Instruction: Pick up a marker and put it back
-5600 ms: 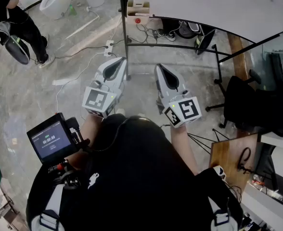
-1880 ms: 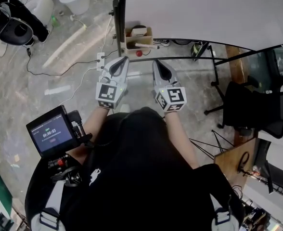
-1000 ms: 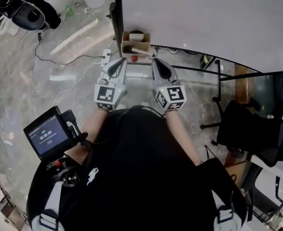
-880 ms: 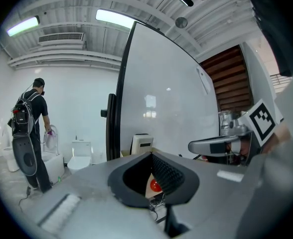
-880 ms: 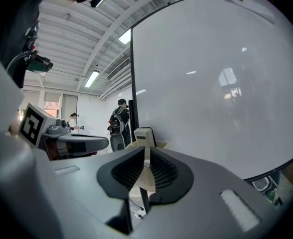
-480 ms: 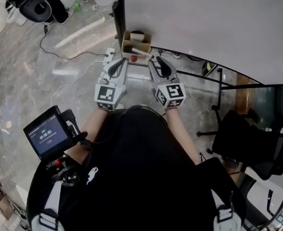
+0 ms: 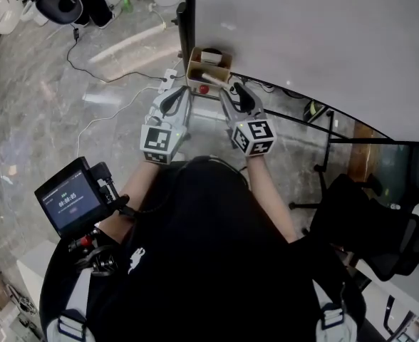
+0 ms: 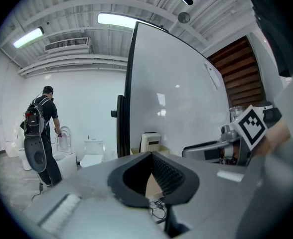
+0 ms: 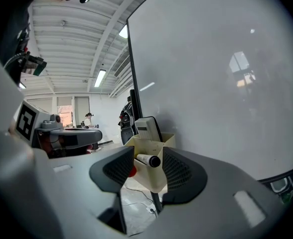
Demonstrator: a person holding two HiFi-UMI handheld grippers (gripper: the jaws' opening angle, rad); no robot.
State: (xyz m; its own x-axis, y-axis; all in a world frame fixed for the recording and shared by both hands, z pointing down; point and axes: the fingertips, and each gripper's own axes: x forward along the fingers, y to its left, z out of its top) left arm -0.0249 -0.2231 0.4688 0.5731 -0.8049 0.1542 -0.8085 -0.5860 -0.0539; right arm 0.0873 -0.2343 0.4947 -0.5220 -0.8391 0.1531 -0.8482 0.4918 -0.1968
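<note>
A cream box (image 7: 208,68) hangs at the whiteboard's lower left corner. In it lie a white marker (image 7: 211,78) with a dark end and a white eraser (image 7: 211,54). My right gripper (image 7: 232,91) is just short of the box and its jaws are opening. In the right gripper view the marker's dark end (image 9: 150,160) shows in the gap of the right gripper (image 9: 149,152), and the pads do not touch it. The eraser (image 9: 147,128) stands behind it in the box (image 9: 154,176). My left gripper (image 7: 175,91) hovers left of the box; its left gripper view tips (image 8: 151,156) meet on nothing.
The whiteboard (image 7: 302,41) fills the upper right, on a black post (image 7: 189,13). A red knob (image 7: 204,89) sits under the box. A power strip and cables (image 7: 168,75) lie on the floor. A black chair (image 7: 366,219) is at the right. A person (image 8: 43,133) stands far off.
The whiteboard and its box have come nearer as the person stepped up. Both grippers rose toward the box, and the right one has reached closest to the marker.
</note>
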